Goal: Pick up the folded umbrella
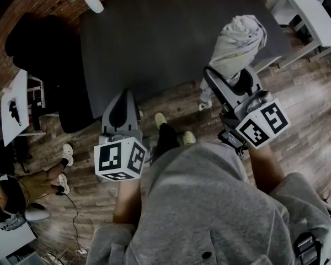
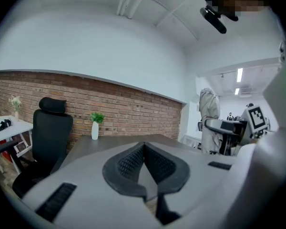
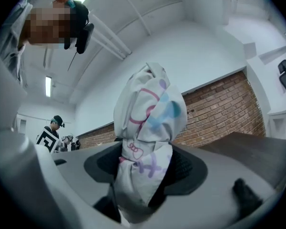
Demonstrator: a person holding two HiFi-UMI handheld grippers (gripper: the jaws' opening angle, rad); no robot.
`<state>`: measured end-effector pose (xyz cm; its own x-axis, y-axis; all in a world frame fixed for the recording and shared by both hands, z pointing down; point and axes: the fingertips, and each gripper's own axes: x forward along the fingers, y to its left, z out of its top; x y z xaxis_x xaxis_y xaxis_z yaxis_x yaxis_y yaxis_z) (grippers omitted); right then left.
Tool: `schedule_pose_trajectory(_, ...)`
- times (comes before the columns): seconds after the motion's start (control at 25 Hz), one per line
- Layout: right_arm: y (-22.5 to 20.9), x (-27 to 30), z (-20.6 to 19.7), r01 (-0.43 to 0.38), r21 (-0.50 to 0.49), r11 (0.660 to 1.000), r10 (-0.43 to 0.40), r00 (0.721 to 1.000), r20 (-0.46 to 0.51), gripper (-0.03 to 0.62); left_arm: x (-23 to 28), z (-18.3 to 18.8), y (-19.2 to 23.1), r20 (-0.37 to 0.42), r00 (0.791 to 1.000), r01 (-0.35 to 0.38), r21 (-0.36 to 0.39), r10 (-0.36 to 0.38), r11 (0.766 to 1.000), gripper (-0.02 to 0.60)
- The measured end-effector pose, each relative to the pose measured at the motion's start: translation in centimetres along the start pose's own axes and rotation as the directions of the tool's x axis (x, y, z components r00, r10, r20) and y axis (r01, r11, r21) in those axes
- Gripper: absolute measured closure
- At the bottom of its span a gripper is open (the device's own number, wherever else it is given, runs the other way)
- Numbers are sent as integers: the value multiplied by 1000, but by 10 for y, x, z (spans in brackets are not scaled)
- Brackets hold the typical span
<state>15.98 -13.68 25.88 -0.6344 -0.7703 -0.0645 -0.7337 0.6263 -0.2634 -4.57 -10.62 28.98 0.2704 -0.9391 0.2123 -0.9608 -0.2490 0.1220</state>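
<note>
Your left gripper sits closed on nothing near the table, while your right gripper clamps the folded umbrella upright, seemingly clear of the tabletop, so squeeze firmly and lift straight.

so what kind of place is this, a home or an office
Most likely an office or studio: a long dark table with a black office chair beside it, white desks off to one side, and strip lights on the ceiling near a brick wall.
</note>
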Motion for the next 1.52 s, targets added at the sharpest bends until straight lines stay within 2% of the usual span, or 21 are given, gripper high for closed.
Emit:
schedule_pose_trajectory(0.44, 24, -14, 13, -9, -61, 998, 9, 1000, 7, 318, -25, 14, 3, 31, 999, -21, -3, 21, 1000, 566)
schedule_pose_trajectory(0.72, 37, -19, 16, -5, -54, 999, 6, 1000, 11, 318, -41, 19, 5, 45, 999, -12, -5, 13, 1000, 566)
schedule_pose_trajectory(0.96, 65, -35, 1, -9, -63, 998, 9, 1000, 4, 318, -76, 9, 8, 54, 998, -14, -1, 14, 1000, 566)
schedule_pose_trajectory(1.28, 114, -36, -13, 10, -64, 998, -12, 1000, -22, 318, -122, 2, 37, 41, 999, -13, -21, 14, 1000, 566)
schedule_pose_trajectory(1.52, 151, -62, -40, 45, -65, 997, -47, 998, -36, 318, -172, -23, 42, 38, 999, 0, -36, 1, 999, 566)
